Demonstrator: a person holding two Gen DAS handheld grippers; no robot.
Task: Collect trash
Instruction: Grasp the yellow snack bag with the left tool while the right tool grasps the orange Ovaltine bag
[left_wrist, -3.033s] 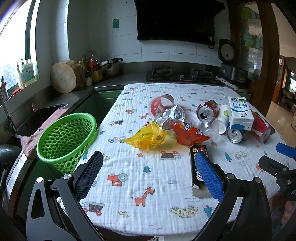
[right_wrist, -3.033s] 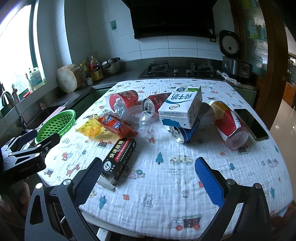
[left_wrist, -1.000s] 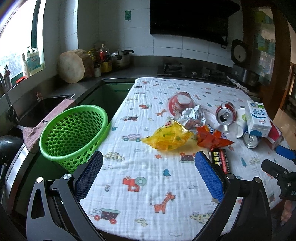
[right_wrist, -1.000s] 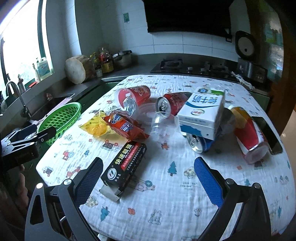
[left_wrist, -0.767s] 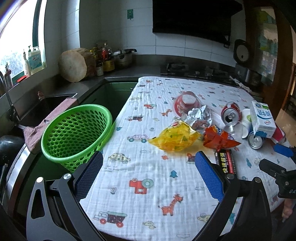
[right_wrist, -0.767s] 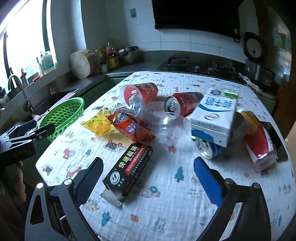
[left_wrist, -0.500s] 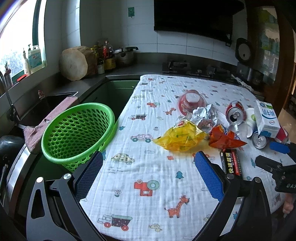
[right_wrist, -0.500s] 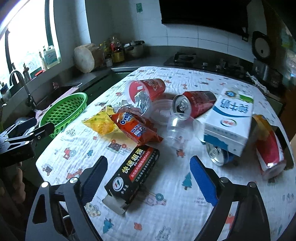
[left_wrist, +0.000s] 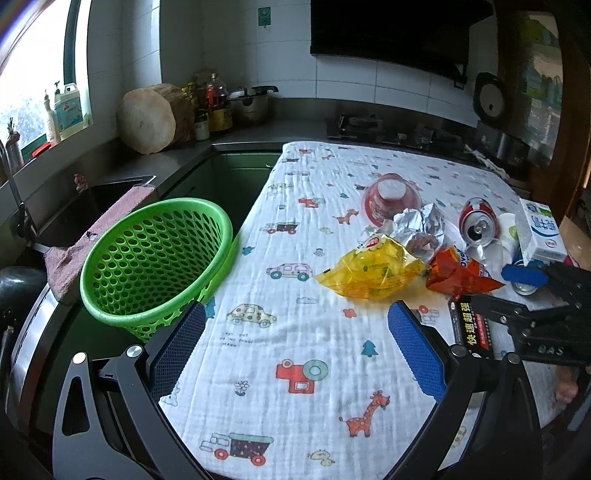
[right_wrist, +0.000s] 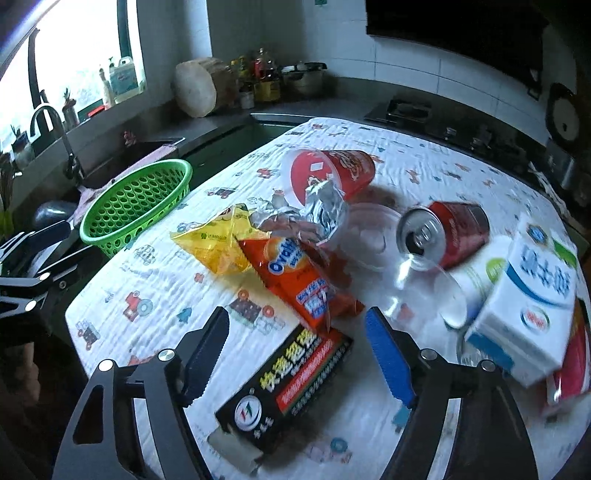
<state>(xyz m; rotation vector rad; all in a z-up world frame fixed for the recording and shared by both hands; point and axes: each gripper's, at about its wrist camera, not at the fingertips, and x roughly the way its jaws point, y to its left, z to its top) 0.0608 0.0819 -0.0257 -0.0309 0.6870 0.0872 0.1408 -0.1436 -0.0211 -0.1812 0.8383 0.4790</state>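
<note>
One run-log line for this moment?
phase: reaching | right tongs: closing over black box, not gripping | left tongs: open, empty | basket: no trash visible

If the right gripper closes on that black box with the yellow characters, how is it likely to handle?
The black box looks like thin cardboard, so probably light and fairly stiff, though it may crush. One end flap hangs open, hinting it is empty. It lies flat on the cloth between the closing, not yet touching jaws of the right gripper, so rolling seems unlikely.

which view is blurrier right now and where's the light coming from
Right wrist view: motion-smeared, worst on the milk carton and black box. Left wrist view: sharp, with crisp cloth print. Both: daylight from the blown-out window at left; fisheye bends the edges.
</note>
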